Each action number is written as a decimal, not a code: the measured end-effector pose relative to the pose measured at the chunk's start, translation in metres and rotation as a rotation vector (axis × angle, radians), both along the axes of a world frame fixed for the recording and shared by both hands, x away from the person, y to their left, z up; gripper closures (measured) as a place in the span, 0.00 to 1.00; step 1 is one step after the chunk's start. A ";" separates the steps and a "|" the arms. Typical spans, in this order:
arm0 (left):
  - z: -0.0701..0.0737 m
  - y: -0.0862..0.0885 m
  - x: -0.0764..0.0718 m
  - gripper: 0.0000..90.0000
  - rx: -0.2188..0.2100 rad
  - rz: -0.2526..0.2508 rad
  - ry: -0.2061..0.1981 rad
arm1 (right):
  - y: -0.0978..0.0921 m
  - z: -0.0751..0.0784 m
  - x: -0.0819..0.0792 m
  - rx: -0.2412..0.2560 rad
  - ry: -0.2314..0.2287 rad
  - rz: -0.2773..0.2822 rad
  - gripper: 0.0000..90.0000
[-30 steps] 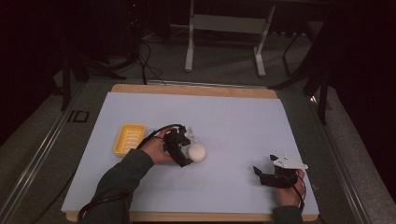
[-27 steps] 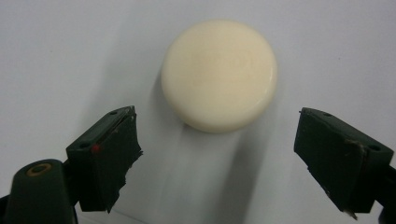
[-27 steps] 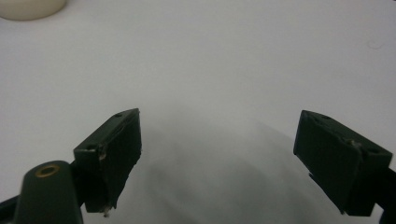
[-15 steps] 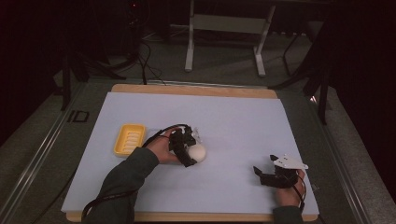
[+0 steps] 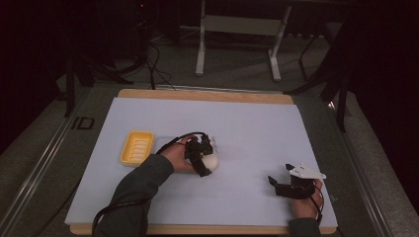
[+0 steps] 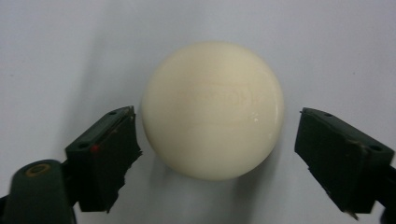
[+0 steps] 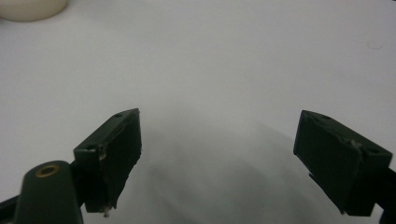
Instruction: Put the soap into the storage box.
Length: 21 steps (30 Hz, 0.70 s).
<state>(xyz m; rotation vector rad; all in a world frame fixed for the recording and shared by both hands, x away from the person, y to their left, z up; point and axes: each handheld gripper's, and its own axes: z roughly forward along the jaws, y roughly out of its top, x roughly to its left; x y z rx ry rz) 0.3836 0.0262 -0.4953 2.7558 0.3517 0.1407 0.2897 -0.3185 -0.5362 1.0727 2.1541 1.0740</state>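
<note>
**Observer 1:** Left gripper (image 6: 215, 154) sits low over the bench (image 5: 257, 133), jaws spread wide on either side of the round cream soap bar (image 6: 213, 109). Left jaw looks to be just off the soap's edge; a clear gap on the right. Not clamped.

**Observer 2:** Agreed. Soap (image 5: 211, 161) lies flat on the pale bench sheet, a little left of centre and just right of the yellow soap dish (image 5: 137, 147). Dish is empty.

**Observer 1:** Right gripper (image 5: 282, 187)?

**Observer 2:** Down near the front right corner, well apart from the soap. Its own view has the jaws (image 7: 217, 158) wide apart over bare sheet, nothing between them. A sliver of the soap (image 7: 30, 9) is cut off at the top left corner.

**Observer 1:** Progress, as a judgement: early. Left gripper is lined up on the soap, grasp not yet made. Closing, lifting and, most likely, setting it in the dish are all left.

**Observer 2:** Hard to make out: embossed lettering on the soap's top face, too faint to read. From above, the hand and gripper body cover part of the soap, so jaw contact can't be judged there. Whether the left jaw touches it is uncertain.
</note>
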 end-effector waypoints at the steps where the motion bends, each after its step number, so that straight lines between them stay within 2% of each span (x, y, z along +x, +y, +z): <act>1: -0.001 -0.001 0.001 0.16 0.009 -0.002 0.001 | 0.000 0.000 0.000 0.000 -0.001 0.000 0.17; 2: -0.002 -0.003 0.001 0.16 0.022 -0.006 0.002 | 0.000 0.000 0.000 0.001 0.000 0.000 0.17; 9: -0.003 -0.010 0.004 0.16 0.029 -0.014 0.013 | 0.000 0.000 0.000 0.002 -0.001 0.000 0.17; 12: -0.005 -0.013 0.006 0.17 0.056 -0.019 0.020 | 0.000 0.000 0.000 0.004 -0.001 0.000 0.17; 21: -0.008 -0.016 0.010 0.17 0.090 -0.021 0.033 | 0.000 0.000 0.000 0.004 0.000 0.001 0.17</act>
